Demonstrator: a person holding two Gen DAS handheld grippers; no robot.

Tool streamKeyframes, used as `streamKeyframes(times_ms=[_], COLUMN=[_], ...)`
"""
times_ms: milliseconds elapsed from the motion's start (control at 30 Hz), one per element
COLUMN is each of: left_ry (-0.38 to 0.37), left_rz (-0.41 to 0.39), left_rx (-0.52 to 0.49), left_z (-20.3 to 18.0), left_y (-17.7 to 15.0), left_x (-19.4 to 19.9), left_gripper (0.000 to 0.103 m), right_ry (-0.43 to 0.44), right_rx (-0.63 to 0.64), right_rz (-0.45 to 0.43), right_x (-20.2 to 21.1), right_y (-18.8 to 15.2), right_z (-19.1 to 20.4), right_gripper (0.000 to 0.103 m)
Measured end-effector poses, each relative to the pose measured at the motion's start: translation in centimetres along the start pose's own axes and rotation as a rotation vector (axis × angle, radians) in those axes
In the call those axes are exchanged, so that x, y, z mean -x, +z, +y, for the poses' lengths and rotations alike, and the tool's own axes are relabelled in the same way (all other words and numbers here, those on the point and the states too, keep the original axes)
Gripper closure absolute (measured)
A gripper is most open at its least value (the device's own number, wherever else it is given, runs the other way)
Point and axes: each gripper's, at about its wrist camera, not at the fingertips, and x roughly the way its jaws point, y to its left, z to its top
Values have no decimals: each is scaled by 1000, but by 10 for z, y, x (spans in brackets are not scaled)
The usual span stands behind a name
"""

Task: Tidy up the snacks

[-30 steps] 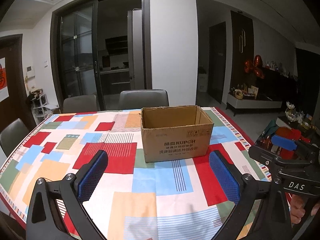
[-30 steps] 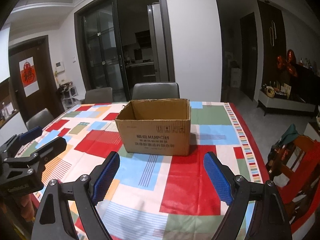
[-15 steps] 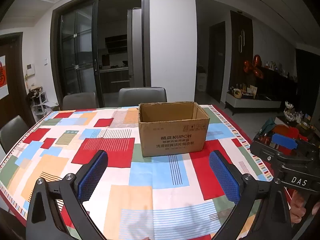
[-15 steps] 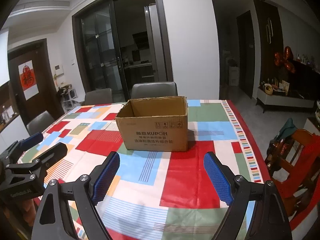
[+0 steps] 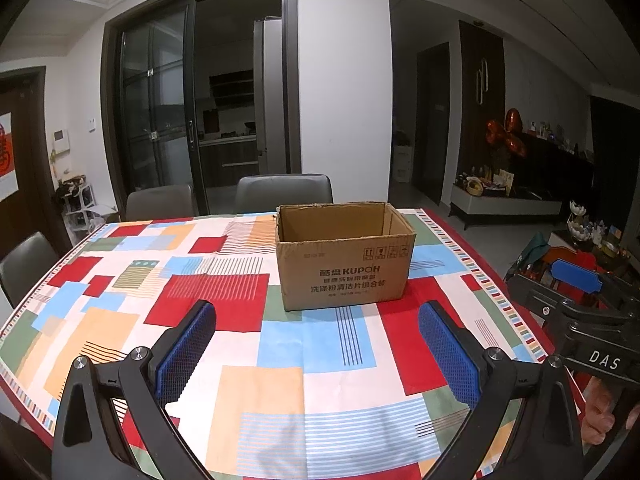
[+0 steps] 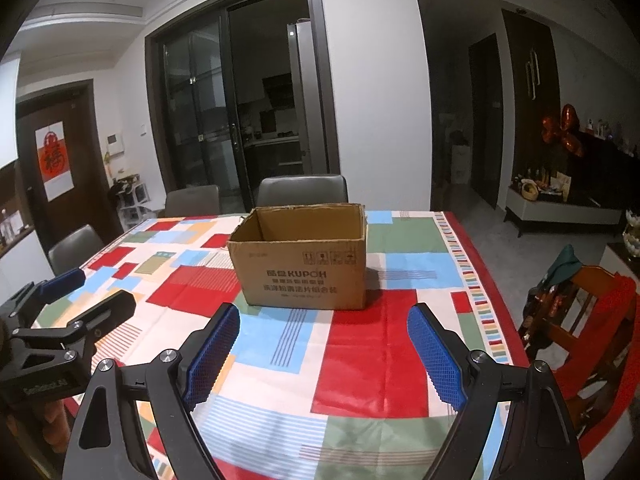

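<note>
While both hand-held grippers (image 5: 316,344) (image 6: 323,344) gape empty, only right view shows red chair (image 6: 592,320).

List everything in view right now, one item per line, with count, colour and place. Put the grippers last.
cardboard box: 1, brown, open-topped, standing on the table past both grippers; inside shows nothing from this angle
tablecloth: 1, patchwork of red, blue, orange, green and white, covering the table
grey chairs: at least 3, at the far side and far-left corner of the table
wooden chair: 1, brown with red cloth, off the table's right edge
glass sliding door: 1, dark-framed, behind the table
balloons: red-orange, by the dark cabinet at right
snacks: none visible on the table
left gripper: 1, black with blue pads, open, empty
right gripper: 1, black with blue pads, open, empty
</note>
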Motion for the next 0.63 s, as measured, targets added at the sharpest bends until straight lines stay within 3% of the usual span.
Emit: streamKeyframes(times_ms=[633], left_ry=[10], left_rz=[-1], left_rx=[1], left_z=[1], left_y=[-3], left_x=[6], left_gripper=[0], right_ry=[-11], right_rx=[3], right_rz=[0], right_x=[2], right_y=[-4], right_z=[-1], right_gripper=[16])
